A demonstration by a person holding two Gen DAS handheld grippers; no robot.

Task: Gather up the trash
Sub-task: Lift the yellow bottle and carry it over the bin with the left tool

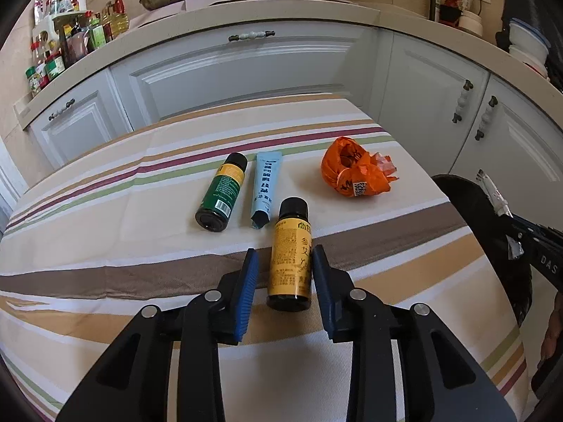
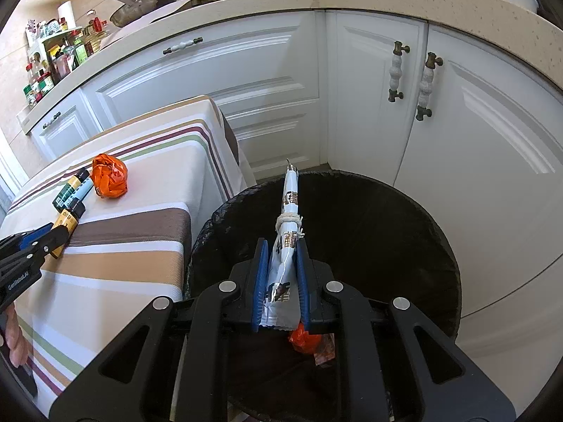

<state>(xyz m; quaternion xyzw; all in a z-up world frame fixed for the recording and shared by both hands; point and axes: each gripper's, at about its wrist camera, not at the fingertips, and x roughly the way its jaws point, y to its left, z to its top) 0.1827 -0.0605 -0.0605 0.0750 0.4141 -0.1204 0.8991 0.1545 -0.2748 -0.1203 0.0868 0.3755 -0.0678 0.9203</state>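
The left hand-held gripper [image 1: 285, 263] is spread open around a yellow-labelled bottle [image 1: 290, 256] that lies on its side near the front edge of the striped surface [image 1: 105, 211], black cap pointing away. The bottle sits between the two blue pads; the right pad looks to be against its side, while a gap shows at the left pad, so it is not clamped.

Farther back toward the middle of the surface lie a green bottle [image 1: 221, 193] and a pale blue tube [image 1: 265, 188], side by side and just apart, both lengthwise toward the far edge. A crumpled orange wrapper [image 1: 353, 170] rests alone nearer the right edge, well apart from the tube.

The right hand-held gripper [image 2: 281, 249] is closed on a white rolled packet [image 2: 286, 246] bound with string around its middle. The packet sticks out forward past the fingertips and hangs above the open mouth of a black trash bin [image 2: 404, 228], which stands beside the right edge of the surface, in front of white cabinets [image 2: 369, 105]. Down inside the bin an orange scrap [image 2: 304, 341] shows below the gripper.
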